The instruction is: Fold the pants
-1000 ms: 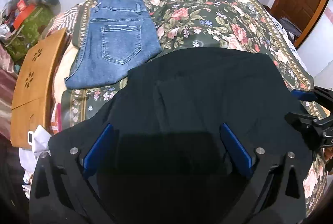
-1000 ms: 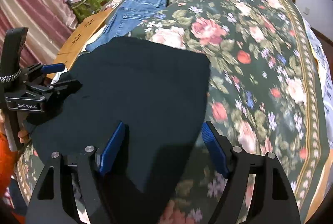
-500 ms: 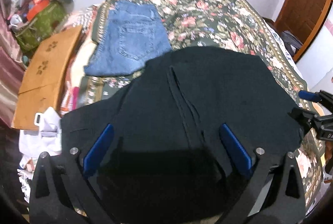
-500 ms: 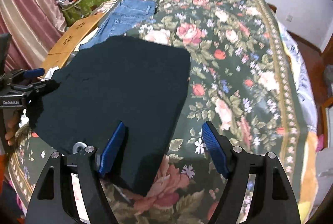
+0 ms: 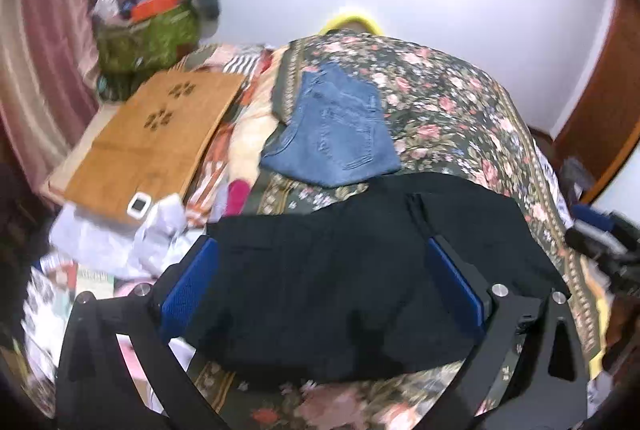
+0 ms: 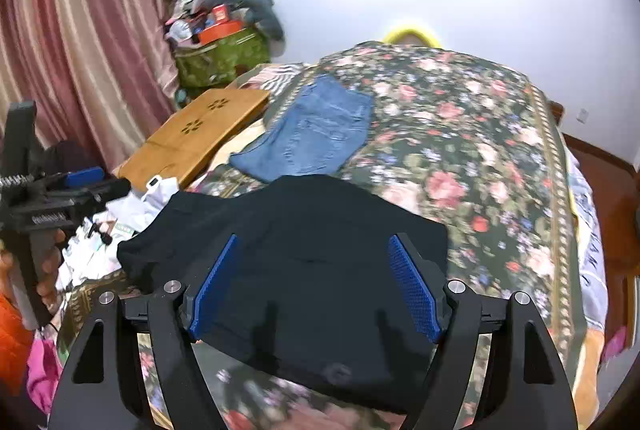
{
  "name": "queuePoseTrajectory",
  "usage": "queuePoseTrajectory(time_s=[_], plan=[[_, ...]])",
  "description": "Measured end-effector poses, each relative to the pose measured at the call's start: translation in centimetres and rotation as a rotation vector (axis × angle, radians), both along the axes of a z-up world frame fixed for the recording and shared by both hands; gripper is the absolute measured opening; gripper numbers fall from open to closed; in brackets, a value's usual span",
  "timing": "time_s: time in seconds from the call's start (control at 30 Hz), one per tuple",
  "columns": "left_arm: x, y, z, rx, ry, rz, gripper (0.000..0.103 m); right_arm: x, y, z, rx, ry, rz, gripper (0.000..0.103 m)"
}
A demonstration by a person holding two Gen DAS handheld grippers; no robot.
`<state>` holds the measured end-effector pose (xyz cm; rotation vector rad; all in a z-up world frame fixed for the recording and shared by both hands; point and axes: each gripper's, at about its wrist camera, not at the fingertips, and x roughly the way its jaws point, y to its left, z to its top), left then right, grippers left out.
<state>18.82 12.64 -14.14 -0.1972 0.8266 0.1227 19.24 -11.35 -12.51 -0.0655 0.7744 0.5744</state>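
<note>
Both claws released: left claw (image 5: 322,290) and right claw (image 6: 314,286) hang over the black pants (image 6: 304,262), pads spread, gripping nothing. Pants lie folded on the floral bedspread (image 6: 460,150), jeans (image 6: 316,134) just beyond.

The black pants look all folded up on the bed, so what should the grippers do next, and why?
Probably lift both away and leave them. The black pants lie as a folded bundle on the flowered bedspread, just below the folded jeans. The left gripper and right gripper both stand open above the cloth, holding nothing.
</note>
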Motion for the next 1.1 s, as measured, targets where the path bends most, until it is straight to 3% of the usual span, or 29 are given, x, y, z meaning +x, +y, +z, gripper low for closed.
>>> queuePoseTrajectory(time_s=[0.23, 0.37, 0.6, 1.0, 1.1], plan=[[-2.5, 4.9, -4.4, -0.167, 0.151, 0.06, 0.103, 0.5, 4.9, -4.6, -0.082, 0.112, 0.082, 0.073], [-3.5, 6.6, -8.0, -0.361, 0.266, 0.071, 0.103, -0.2, 6.9, -6.8, -0.183, 0.147, 0.137, 0.073], [-3.8, 7.3, -12.6, -0.63, 0.405, 0.08, 0.103, -0.4, 6.4, -6.9, -0.179, 0.148, 0.151, 0.073], [1.7, 8.1, -16.2, -0.64, 0.502, 0.099, 0.103, -0.1, 6.7, -7.3, -0.153, 0.165, 0.161, 0.075], [2.7, 8.6, -16.3, -0.613, 0.502, 0.128, 0.086, -0.1, 6.7, -7.3, -0.147, 0.164, 0.164, 0.076]])
